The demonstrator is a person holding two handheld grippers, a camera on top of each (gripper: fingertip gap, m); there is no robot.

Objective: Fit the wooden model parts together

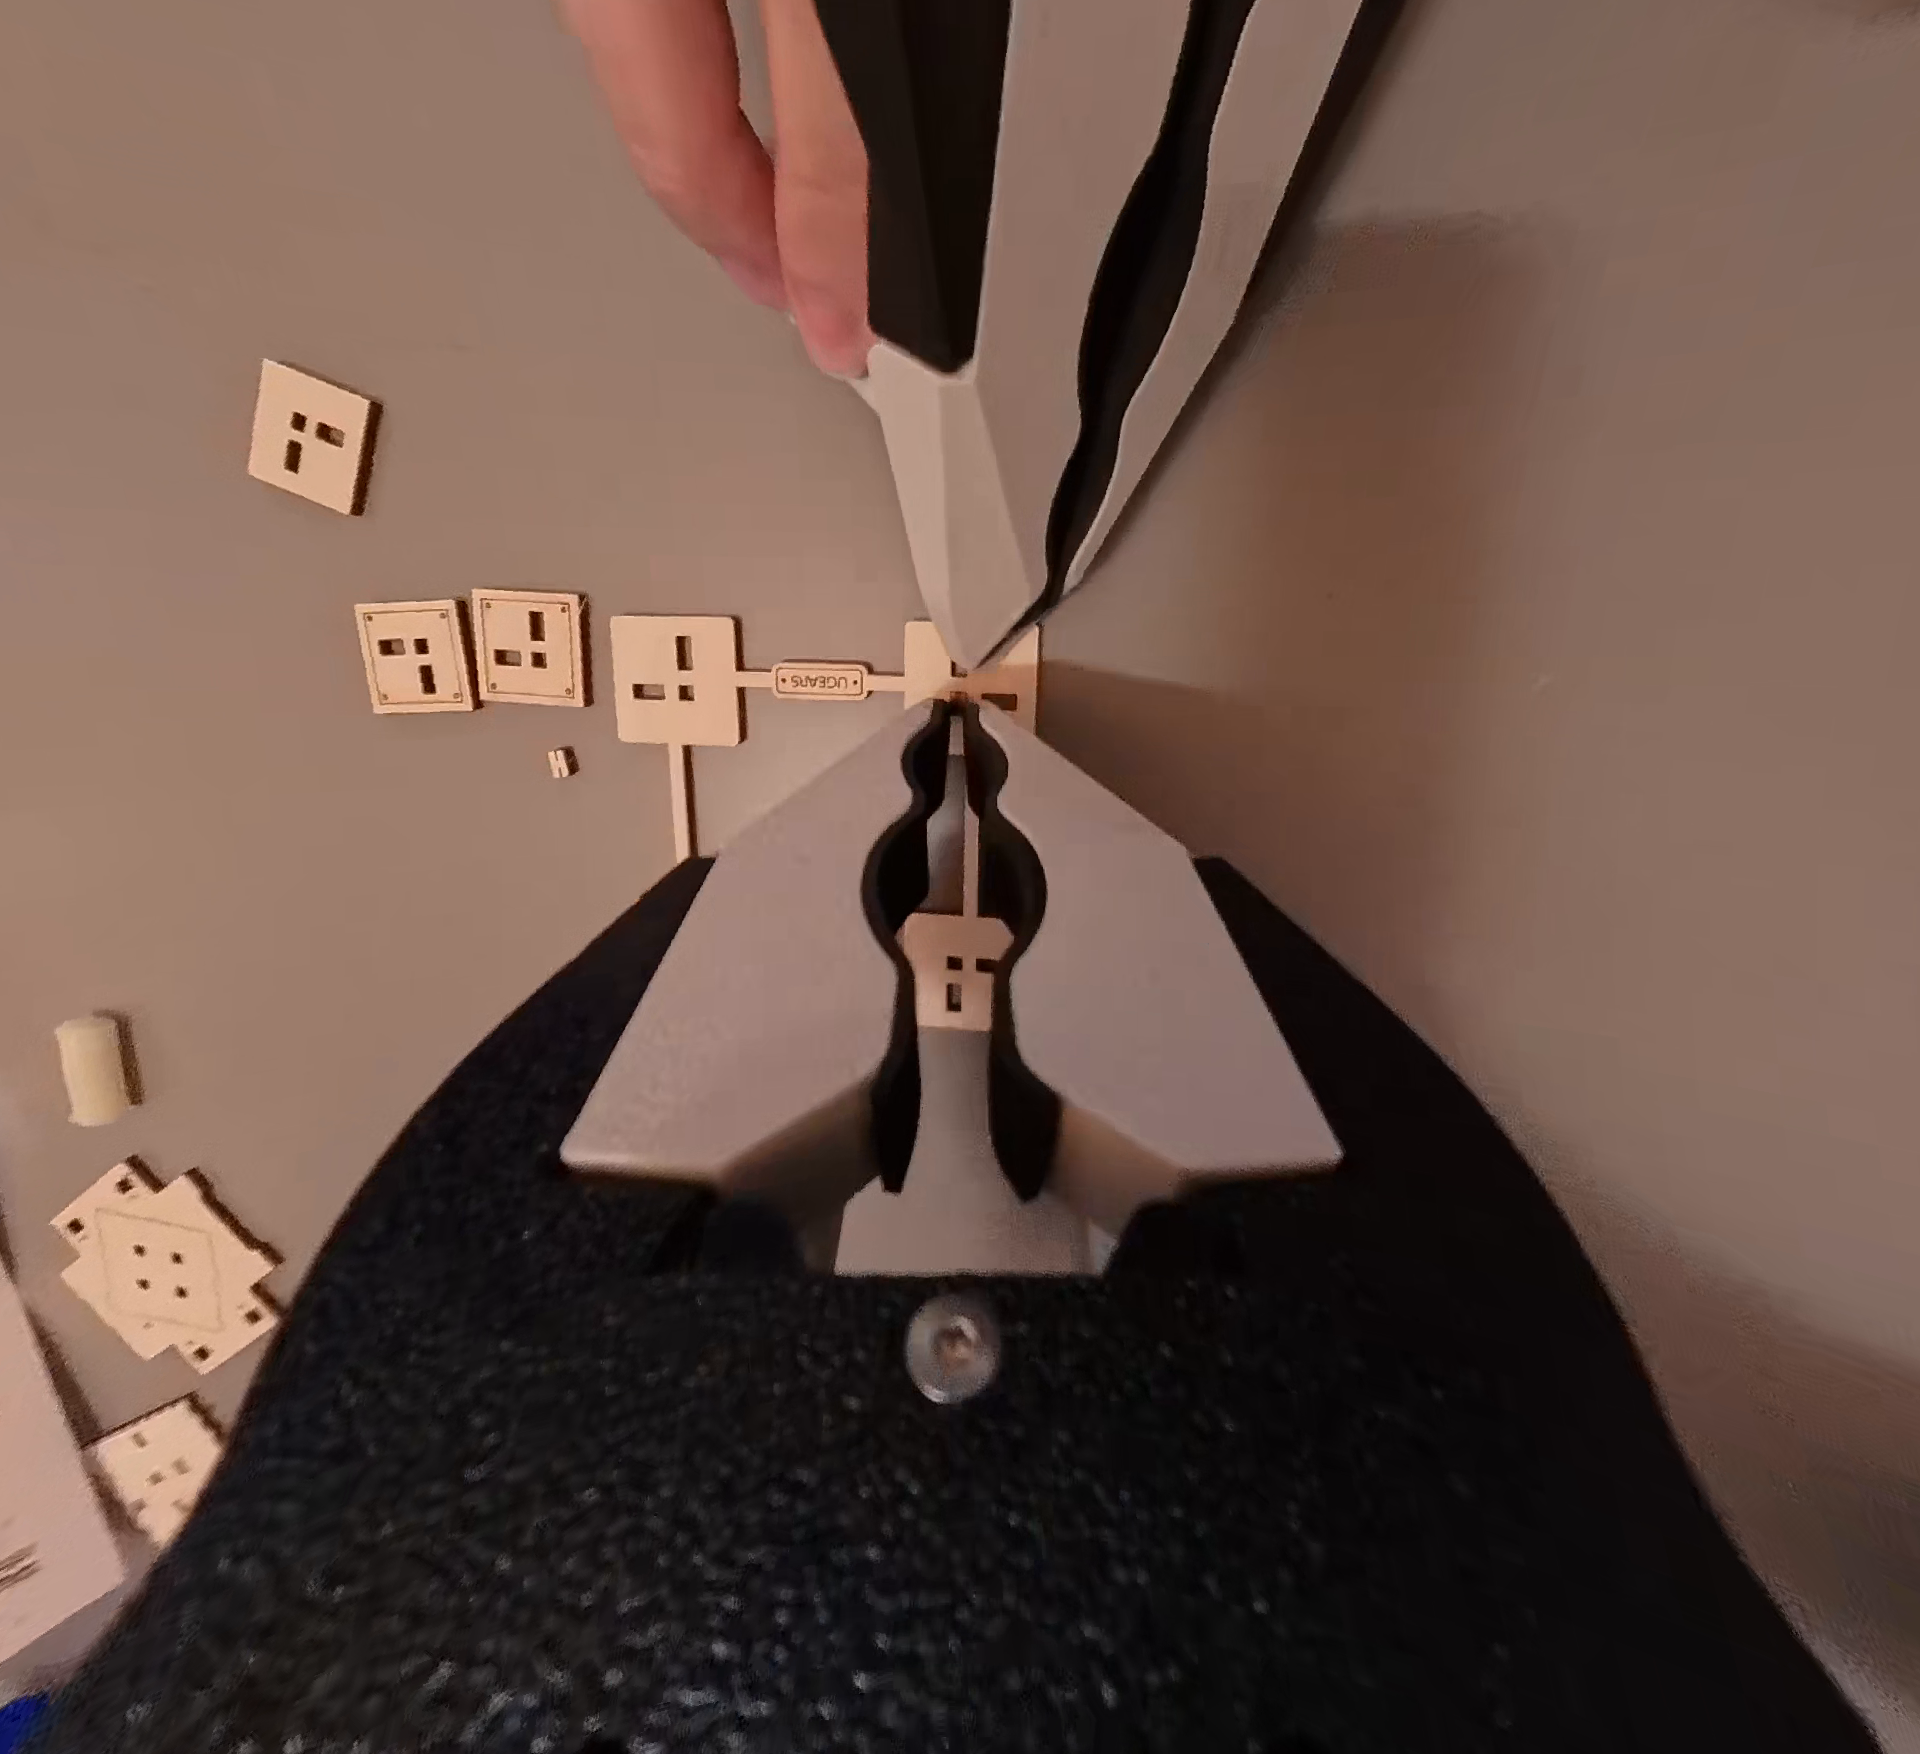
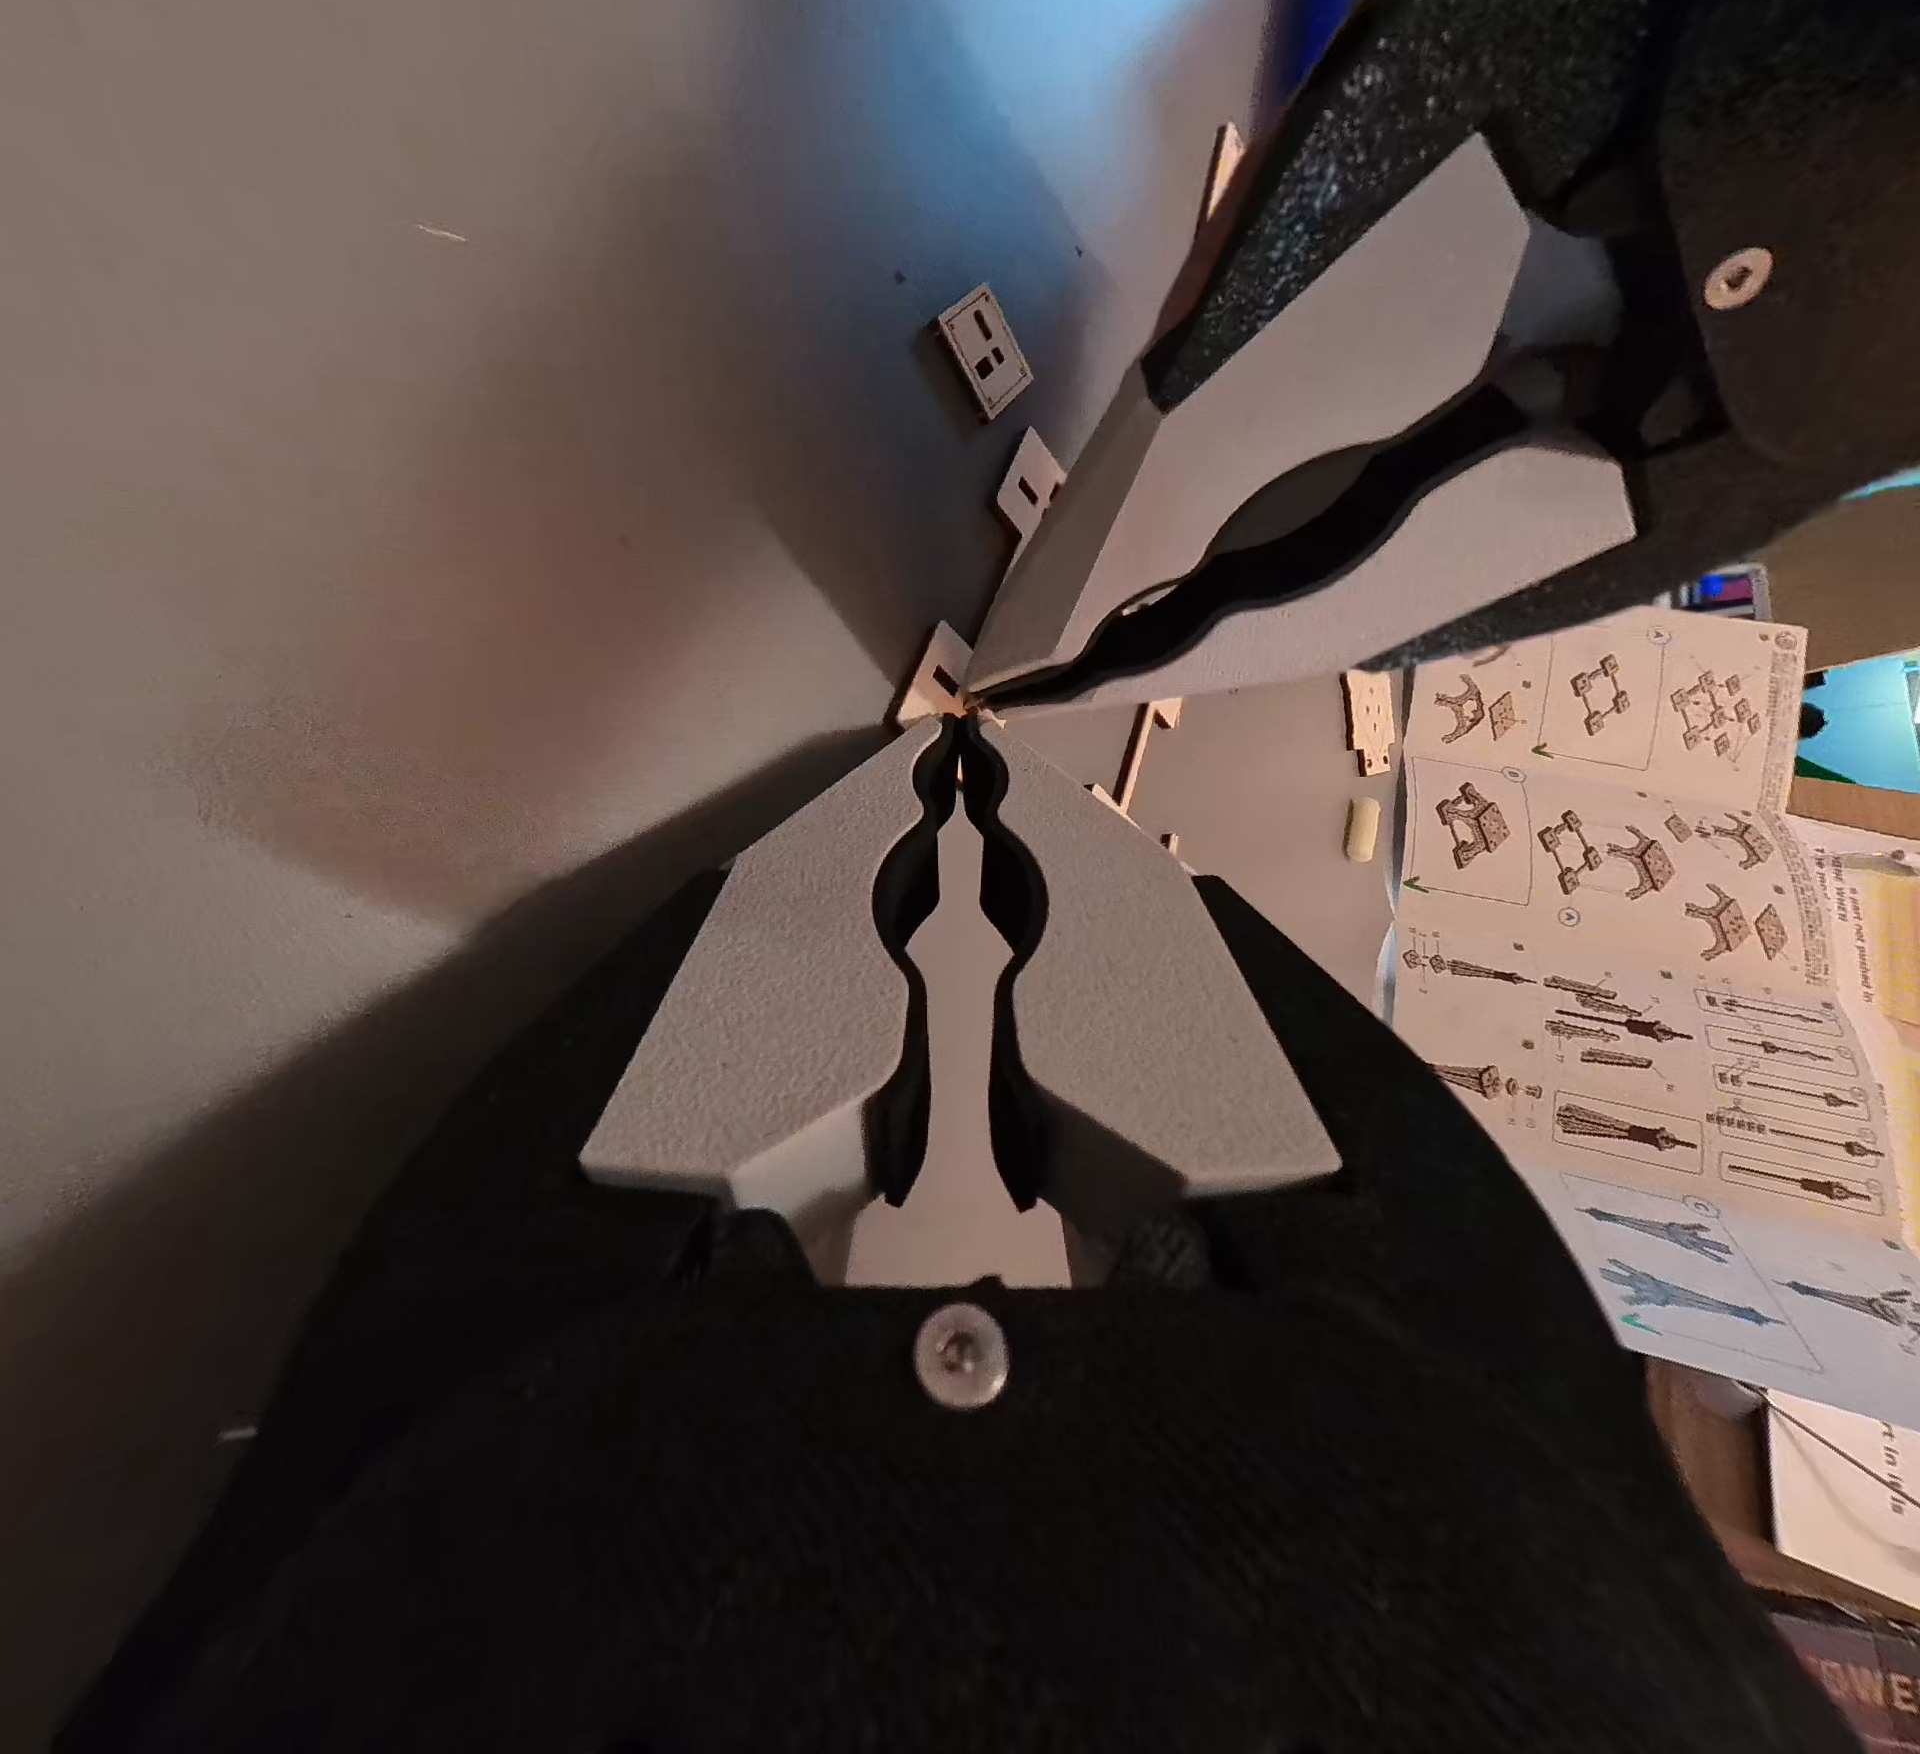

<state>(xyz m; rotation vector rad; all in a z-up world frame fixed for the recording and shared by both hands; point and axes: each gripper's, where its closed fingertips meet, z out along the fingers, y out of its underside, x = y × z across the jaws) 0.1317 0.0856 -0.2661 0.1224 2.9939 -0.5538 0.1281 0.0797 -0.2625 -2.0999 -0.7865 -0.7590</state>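
Left wrist view: claws [image 1: 958,705] meet over wooden frame [image 1: 681,692].

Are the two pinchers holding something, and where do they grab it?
Both meet at one corner square of the flat wooden frame. The left gripper and right gripper look shut there, but a real grip cannot be told.

Left wrist view: mounted behind left gripper [image 1: 958,712], looking steeply down along 2 fingers, very close to grey table [image 1: 312,146]. Right wrist view: same mount behind right gripper [image 2: 958,733], facing opposite way. Shared: both fingertip pairs meeting over wooden frame [image 1: 681,678], small cylinder [image 1: 94,1070], loose squares.
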